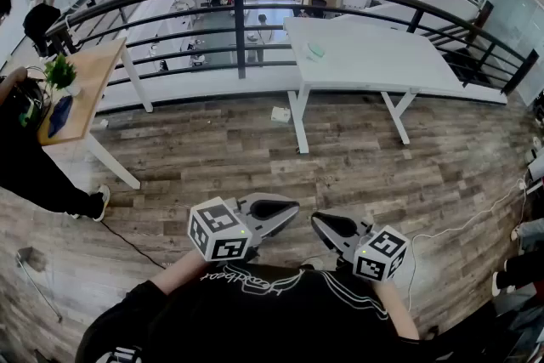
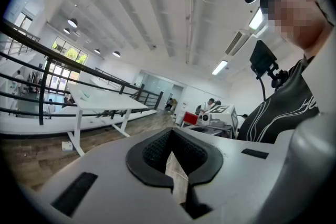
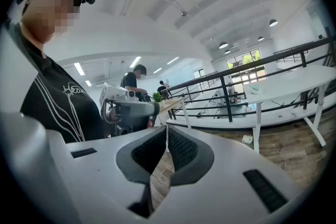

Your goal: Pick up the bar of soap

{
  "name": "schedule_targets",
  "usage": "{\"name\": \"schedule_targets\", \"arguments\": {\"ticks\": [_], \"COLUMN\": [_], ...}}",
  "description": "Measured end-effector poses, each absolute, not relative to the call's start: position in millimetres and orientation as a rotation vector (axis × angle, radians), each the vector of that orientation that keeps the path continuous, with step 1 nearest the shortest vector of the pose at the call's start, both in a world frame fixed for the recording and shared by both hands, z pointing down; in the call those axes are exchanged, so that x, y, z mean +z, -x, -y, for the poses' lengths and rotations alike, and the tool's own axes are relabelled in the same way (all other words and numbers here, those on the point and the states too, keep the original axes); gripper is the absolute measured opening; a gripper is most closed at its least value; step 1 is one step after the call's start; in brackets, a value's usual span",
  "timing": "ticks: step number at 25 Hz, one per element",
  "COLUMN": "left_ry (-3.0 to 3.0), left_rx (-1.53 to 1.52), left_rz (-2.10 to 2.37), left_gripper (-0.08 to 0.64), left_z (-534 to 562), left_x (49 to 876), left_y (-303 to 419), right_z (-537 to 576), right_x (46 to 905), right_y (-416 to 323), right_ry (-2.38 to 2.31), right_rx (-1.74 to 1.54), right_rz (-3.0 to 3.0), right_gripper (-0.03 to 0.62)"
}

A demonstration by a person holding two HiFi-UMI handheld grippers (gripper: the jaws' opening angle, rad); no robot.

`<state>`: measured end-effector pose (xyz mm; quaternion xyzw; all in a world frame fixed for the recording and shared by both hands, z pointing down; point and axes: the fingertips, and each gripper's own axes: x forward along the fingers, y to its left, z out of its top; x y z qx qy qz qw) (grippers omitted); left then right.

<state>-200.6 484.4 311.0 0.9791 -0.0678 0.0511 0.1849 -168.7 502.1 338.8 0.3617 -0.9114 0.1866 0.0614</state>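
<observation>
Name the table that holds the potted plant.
The wooden-topped table at the head view's left; the plant stands on it. The white table has none.

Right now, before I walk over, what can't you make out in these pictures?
- Head view: pale green thing on the white table, too small and far to confirm as the bar of soap.
- Head view: small white thing by that table's leg, too small to identify.
- Head view: dark blue thing on the wooden table, shape unclear near the distorted edge.
</observation>
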Motion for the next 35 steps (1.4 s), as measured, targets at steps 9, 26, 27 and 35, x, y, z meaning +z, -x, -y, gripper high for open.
{"name": "schedule_targets", "arguments": {"ticks": [9, 26, 27, 35], "left_ry": [-2.779, -2.706, -2.698, -2.655], "left_rx": [0.088, 0.203, 0.215, 0.266], "left_rz": [0.184, 0.230, 0.231, 0.258], "left_gripper": [0.005, 0.005, 0.005, 0.005], "left_z": [-488.8, -377.2, -363.2, -238.0], "left_x": [295.8, 333.9, 336.9, 351.9], "left_y": [199.5, 114.1, 100.4, -10.4], "right_z": [-507.0, -387.0, -372.5, -248.7], "right_x": [315.5, 355.7, 359.0, 376.2], "right_y": [159.2, 71.0, 57.9, -48.9], "right_ry": [-1.145, -1.135, -1.132, -1.103], "right_rx": [0.568, 0.702, 0.720, 0.760], "right_rz": [2.787, 2.819, 2.817, 2.794], "right_gripper": [0.021, 0.023, 0.023, 0.023]}}
